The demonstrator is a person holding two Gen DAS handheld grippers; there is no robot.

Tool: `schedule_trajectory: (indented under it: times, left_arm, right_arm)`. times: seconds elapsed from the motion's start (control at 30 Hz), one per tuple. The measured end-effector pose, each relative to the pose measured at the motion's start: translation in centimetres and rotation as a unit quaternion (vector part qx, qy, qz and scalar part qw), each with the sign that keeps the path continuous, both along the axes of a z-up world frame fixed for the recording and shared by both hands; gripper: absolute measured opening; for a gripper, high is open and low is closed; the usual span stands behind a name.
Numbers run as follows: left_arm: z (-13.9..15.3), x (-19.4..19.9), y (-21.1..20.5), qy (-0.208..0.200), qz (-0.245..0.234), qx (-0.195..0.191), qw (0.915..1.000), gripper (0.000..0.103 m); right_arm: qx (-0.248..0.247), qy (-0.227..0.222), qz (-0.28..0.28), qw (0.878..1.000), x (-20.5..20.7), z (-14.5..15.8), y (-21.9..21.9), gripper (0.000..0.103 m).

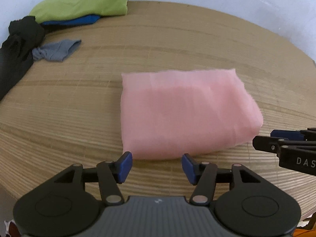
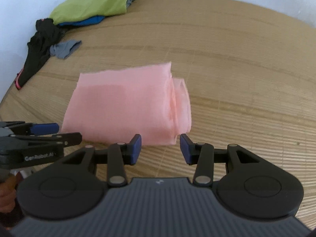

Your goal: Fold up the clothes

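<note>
A pink cloth (image 1: 183,114) lies folded into a thick rectangle on the wooden table (image 1: 69,108). It also shows in the right wrist view (image 2: 126,104), with its layered edges at the right. My left gripper (image 1: 157,166) is open and empty, just short of the cloth's near edge. My right gripper (image 2: 160,148) is open and empty, at the cloth's near right corner. The right gripper shows at the right edge of the left wrist view (image 1: 264,140). The left gripper shows at the left of the right wrist view (image 2: 69,132).
At the far left by the white wall lies a pile: a green garment (image 1: 83,2) on a blue one (image 1: 73,20), a black garment (image 1: 19,43) and a small grey one (image 1: 57,50). The pile also shows in the right wrist view (image 2: 92,4).
</note>
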State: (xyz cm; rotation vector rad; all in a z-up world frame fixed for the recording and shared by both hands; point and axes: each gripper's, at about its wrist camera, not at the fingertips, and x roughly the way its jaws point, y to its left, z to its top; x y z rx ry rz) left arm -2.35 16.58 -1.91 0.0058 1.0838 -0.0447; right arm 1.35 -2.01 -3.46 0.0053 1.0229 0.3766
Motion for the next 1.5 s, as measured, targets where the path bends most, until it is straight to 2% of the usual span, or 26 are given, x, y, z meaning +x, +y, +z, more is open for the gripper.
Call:
schedule_trajectory:
  times: [0.1, 0.23, 0.4, 0.47, 0.53, 0.63, 0.73, 0.9, 1.0, 1.03, 1.1, 1.13, 1.17, 1.27, 1.4, 1.5]
  left_arm:
    - [-0.6, -0.1, 0.7, 0.006, 0.024, 0.001, 0.9997, 0.061]
    - [-1.6, -0.4, 1.7, 0.009, 0.030, -0.026, 0.9992, 0.062]
    - [-1.1, 0.1, 3.0, -0.015, 0.034, -0.053, 0.9979, 0.066]
    - [-0.9, 0.7, 3.8, -0.020, 0.037, -0.074, 0.9964, 0.068]
    - [-1.1, 1.6, 4.4, -0.019, 0.041, -0.090, 0.9949, 0.068]
    - [-1.6, 2.7, 5.0, -0.016, 0.045, -0.104, 0.9934, 0.068]
    - [-2.4, 3.7, 4.9, -0.004, 0.043, -0.108, 0.9933, 0.069]
    - [-3.1, 4.7, 4.0, -0.012, 0.028, -0.087, 0.9958, 0.070]
    - [-3.2, 5.0, 3.2, -0.021, 0.013, -0.066, 0.9975, 0.070]
    - [-3.2, 5.1, 3.0, -0.024, 0.008, -0.058, 0.9980, 0.065]
    - [-3.1, 5.0, 2.6, -0.034, -0.016, -0.064, 0.9973, 0.044]
    - [-3.2, 5.1, 2.5, -0.033, -0.026, -0.082, 0.9958, 0.022]
    - [-3.2, 5.2, 2.4, -0.032, -0.028, -0.094, 0.9947, 0.017]
    - [-3.1, 5.1, 2.2, -0.039, -0.040, -0.105, 0.9929, 0.015]
    - [-2.4, 5.2, 1.2, -0.047, -0.076, -0.120, 0.9887, 0.014]
    - [-1.2, 5.5, -1.3, -0.059, -0.119, -0.128, 0.9829, 0.014]
  right_arm:
    - [0.005, -0.011, 0.001, 1.000, 0.3, -0.4, -0.2, 0.046]
    - [0.029, -0.031, -0.018, 0.999, 2.2, -1.5, -1.8, 0.046]
    - [0.104, 0.000, -0.069, 0.992, 4.4, -3.5, -5.6, 0.058]
    - [0.151, 0.014, -0.084, 0.985, 5.0, -4.2, -7.0, 0.069]
    - [0.181, 0.023, -0.088, 0.979, 5.6, -4.7, -7.3, 0.070]
    - [0.196, 0.024, -0.072, 0.978, 6.7, -5.1, -6.3, 0.070]
    - [0.181, 0.011, -0.037, 0.983, 7.4, -5.0, -4.1, 0.070]
    - [0.078, -0.037, 0.039, 0.995, 6.8, -4.6, -0.1, 0.071]
    - [0.030, -0.068, 0.062, 0.995, 5.8, -4.9, 1.4, 0.071]
    - [0.022, -0.077, 0.065, 0.995, 5.5, -5.0, 1.7, 0.071]
    - [0.031, -0.082, 0.062, 0.994, 5.3, -5.0, 1.8, 0.061]
    - [0.040, -0.082, 0.066, 0.994, 5.3, -5.0, 1.8, 0.040]
    - [0.056, -0.077, 0.064, 0.993, 5.4, -5.0, 1.7, 0.019]
    - [0.105, -0.060, 0.046, 0.992, 5.5, -5.0, 0.9, 0.016]
    - [0.133, -0.061, 0.005, 0.989, 5.0, -4.5, -0.9, 0.015]
    - [0.134, -0.075, -0.018, 0.988, 4.3, -3.3, -3.1, 0.015]
